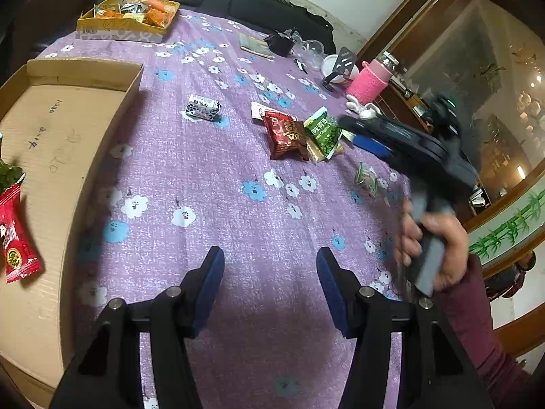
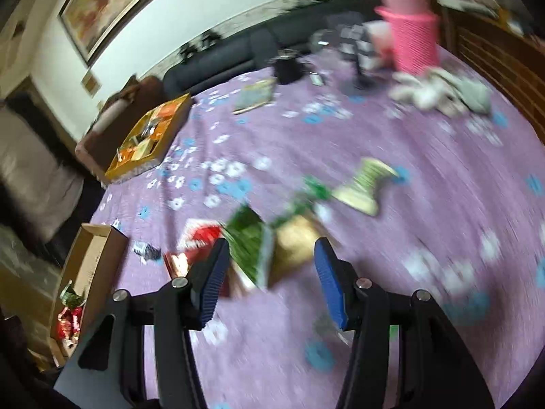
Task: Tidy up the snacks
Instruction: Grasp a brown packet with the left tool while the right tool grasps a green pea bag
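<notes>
Two tongs are out, both partly open and holding nothing. The right tongs are nearer the snack pile, which lies just ahead of their tips on the purple bench; it is too blurry to tell which way each pack points. The left tongs hang over bare cloth. At the left edge, the cardboard box holds a red pack. The yellow box, upper left, is full of snacks.

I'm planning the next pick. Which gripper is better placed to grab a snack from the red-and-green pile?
Right. The right gripper is open, with the green packet just ahead of its fingertips. The left gripper is open over bare cloth, farther from that pile.
</notes>
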